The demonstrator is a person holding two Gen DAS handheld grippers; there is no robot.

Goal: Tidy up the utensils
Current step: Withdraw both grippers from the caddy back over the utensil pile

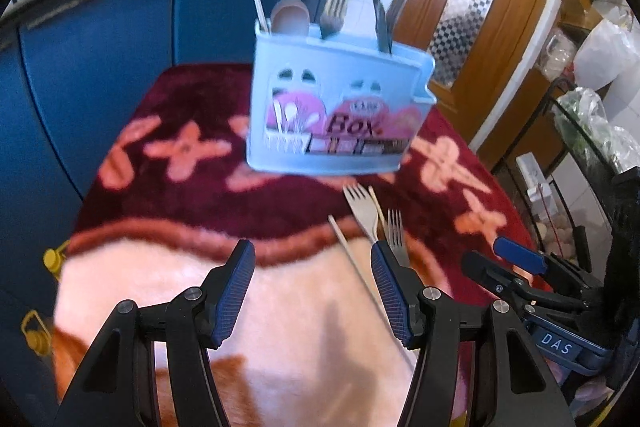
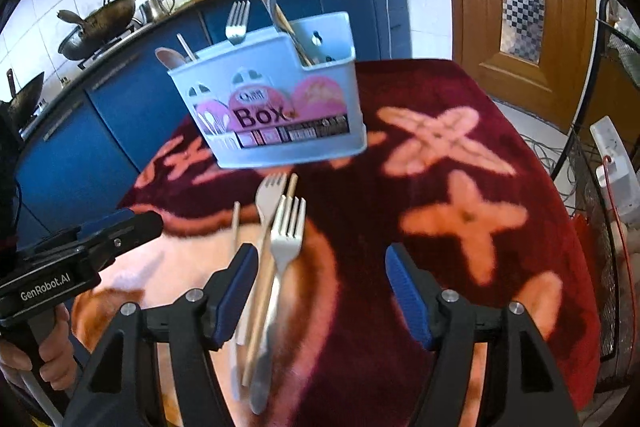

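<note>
- Utensils lie loose on the blanket-covered worktop (image 2: 460, 155), just ahead of our right claw (image 2: 318, 291): a metal fork (image 2: 286, 239), a pale fork (image 2: 270, 193) and chopsticks (image 2: 264, 291).
- Beyond them stands the blue utensil box (image 2: 280, 107), upright, already holding a fork, spoons and sticks.
- Both claws stand wide and hold nothing. Our left claw (image 1: 312, 287) hangs over bare blanket, the utensils off its right finger.
- The metal fork's long axis runs straight away from the right claw, tines toward the box, handle back under the claw's left finger (image 2: 236, 287).
- For a clean pick, we judge it best to shift the right claw leftward to centre on the handle, with the jaws across the long axis.
- Close on one utensil only; the chopsticks lie touching beside it.
</note>
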